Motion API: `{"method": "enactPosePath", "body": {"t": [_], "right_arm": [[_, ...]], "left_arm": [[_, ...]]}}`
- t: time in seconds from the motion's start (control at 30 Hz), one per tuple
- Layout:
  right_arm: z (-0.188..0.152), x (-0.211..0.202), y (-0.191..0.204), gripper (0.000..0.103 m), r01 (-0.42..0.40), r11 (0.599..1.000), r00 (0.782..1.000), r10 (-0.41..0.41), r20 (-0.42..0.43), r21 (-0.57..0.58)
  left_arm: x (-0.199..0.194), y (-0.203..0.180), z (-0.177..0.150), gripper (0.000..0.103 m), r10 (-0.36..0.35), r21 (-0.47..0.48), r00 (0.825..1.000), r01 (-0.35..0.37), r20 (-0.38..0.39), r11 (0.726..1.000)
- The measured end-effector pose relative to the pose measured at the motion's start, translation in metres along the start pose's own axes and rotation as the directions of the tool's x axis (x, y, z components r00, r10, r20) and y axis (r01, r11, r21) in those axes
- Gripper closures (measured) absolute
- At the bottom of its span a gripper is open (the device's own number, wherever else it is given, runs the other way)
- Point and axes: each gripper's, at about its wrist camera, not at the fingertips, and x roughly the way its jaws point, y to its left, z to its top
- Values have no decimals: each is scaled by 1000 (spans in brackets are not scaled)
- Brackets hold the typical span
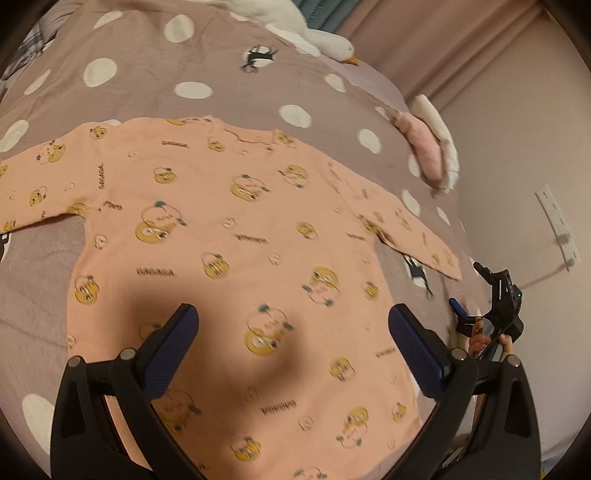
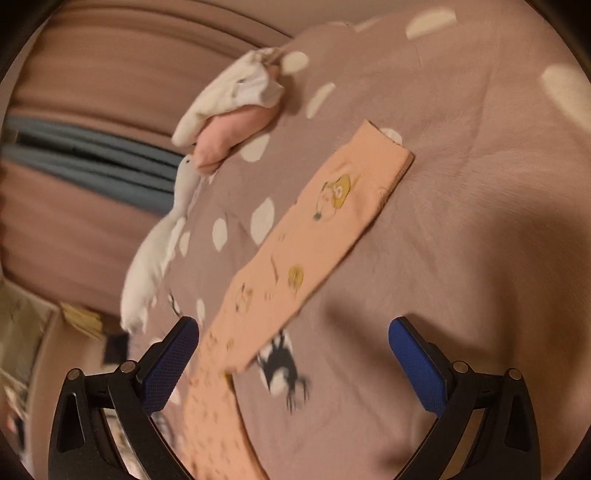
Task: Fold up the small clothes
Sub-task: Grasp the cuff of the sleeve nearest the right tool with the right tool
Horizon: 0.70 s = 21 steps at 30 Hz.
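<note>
A small peach long-sleeved shirt (image 1: 229,236) with yellow cartoon prints lies flat on the mauve dotted bedspread (image 1: 147,74), both sleeves spread out. My left gripper (image 1: 293,332) is open and empty, hovering above the shirt's lower body. My right gripper (image 2: 293,343) is open and empty, above the shirt's right sleeve (image 2: 325,218). The right gripper also shows in the left wrist view (image 1: 498,306), past the sleeve's cuff at the bed's right edge.
A folded pile of pink and white clothes (image 1: 432,147) lies near the bed's right edge, also in the right wrist view (image 2: 236,114). A white plush goose (image 1: 306,33) lies at the far end. A wall with a socket strip (image 1: 557,225) is to the right.
</note>
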Motion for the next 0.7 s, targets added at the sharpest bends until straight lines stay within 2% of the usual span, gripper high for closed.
{"method": "enactPosePath", "body": {"t": [0.17, 0.3, 0.37, 0.4, 0.43, 0.5, 0.6, 0.7], "right_arm": [[27, 21, 3, 1, -9, 1000, 998, 7, 68, 30], [46, 34, 6, 2, 29, 999, 996, -33, 87, 40], [51, 39, 10, 15, 64, 998, 994, -66, 91, 24], [54, 44, 10, 29, 83, 996, 993, -84, 84, 18], [56, 49, 8, 49, 103, 994, 992, -105, 74, 24], [60, 52, -2, 71, 122, 990, 991, -125, 55, 65], [61, 48, -4, 88, 142, 988, 988, -145, 52, 65], [51, 44, 25, 93, 180, 981, 983, -177, 45, -69]], "left_arm": [[6, 9, 10, 0, 26, -25, 1000, -26, 8, 999], [13, 11, 10, 0, 66, -4, 998, -66, 2, 998], [15, 13, 9, 0, 84, 3, 996, -84, 0, 996], [15, 15, 8, 0, 89, 3, 996, -89, 1, 996], [15, 16, 8, 0, 93, 4, 996, -93, 2, 996], [12, 19, 7, 0, 103, 8, 995, -103, 10, 995], [7, 22, 7, 0, 121, 19, 992, -122, 28, 992], [1, 27, 4, 0, 142, 22, 989, -143, 44, 989]]}}
